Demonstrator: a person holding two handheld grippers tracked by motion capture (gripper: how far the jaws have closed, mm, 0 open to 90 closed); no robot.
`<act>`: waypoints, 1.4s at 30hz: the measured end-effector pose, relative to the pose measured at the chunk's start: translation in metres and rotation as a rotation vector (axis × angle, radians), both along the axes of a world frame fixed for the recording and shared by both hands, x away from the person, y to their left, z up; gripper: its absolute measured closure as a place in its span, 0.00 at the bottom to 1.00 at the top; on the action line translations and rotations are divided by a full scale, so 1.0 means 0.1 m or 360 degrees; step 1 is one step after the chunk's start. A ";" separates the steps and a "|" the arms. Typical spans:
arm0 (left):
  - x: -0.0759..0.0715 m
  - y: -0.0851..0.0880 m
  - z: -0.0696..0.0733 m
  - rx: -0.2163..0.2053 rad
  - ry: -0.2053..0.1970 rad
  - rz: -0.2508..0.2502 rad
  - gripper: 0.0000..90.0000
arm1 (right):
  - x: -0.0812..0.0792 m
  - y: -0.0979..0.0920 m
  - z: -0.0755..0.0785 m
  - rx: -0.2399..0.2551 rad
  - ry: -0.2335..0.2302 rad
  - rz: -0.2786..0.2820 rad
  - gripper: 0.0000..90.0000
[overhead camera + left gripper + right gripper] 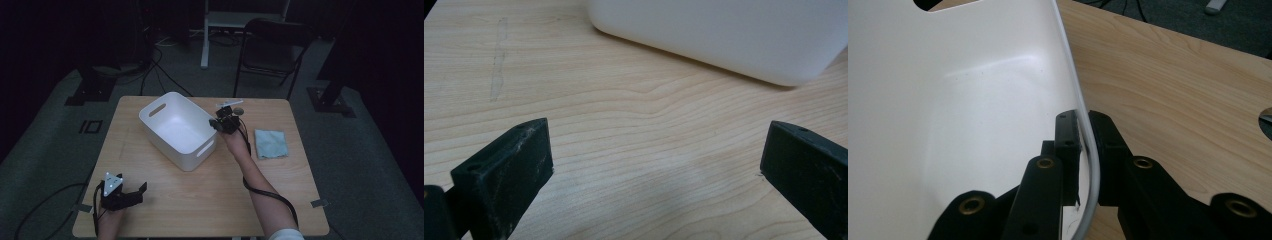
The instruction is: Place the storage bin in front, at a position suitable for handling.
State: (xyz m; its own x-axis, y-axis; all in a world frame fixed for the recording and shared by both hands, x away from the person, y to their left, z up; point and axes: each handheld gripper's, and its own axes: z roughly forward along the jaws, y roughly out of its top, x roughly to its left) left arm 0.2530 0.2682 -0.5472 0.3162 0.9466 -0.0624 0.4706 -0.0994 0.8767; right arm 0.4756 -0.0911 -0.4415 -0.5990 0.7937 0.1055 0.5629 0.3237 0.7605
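Observation:
A white plastic bin (177,127) with handle slots stands empty on the wooden table (200,200), turned at an angle. My right gripper (223,123) is shut on the bin's right rim; in the right gripper view its jaws pinch the thin white wall (1068,90) from both sides, with my right gripper (1084,125) pointing along the rim. My left gripper (135,192) rests on the table near the front left corner, open, with nothing between its jaws. In the left gripper view my left gripper (656,150) faces the bin's outer wall (734,35) across bare wood.
A folded light-blue cloth (270,143) lies on the table right of the bin. Small objects, a white stick-like piece (229,104) and a round grey thing (239,110), lie behind my right hand. A folding chair (272,50) stands beyond the table.

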 end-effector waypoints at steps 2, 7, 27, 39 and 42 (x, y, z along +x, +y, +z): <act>0.00 0.01 0.01 -0.0070 0.0009 -0.0015 0.01 | -0.01 -0.01 0.00 0.0003 0.0003 0.0001 0.93; -0.02 -0.01 0.02 -0.0064 -0.0018 -0.0008 0.01 | -0.05 -0.06 0.00 0.0014 0.0003 0.0002 0.93; -0.06 -0.10 0.06 -0.0181 -0.0031 -0.0115 0.01 | -0.28 -0.30 -0.01 0.0019 0.0013 0.0022 0.93; -0.08 -0.17 0.06 -0.0170 0.0021 -0.0207 0.00 | -0.46 -0.48 -0.02 0.0049 0.0027 0.0037 0.93; -0.10 -0.17 0.08 -0.0175 -0.0030 -0.0200 0.00 | -0.50 -0.53 -0.02 0.0050 0.0027 0.0047 0.93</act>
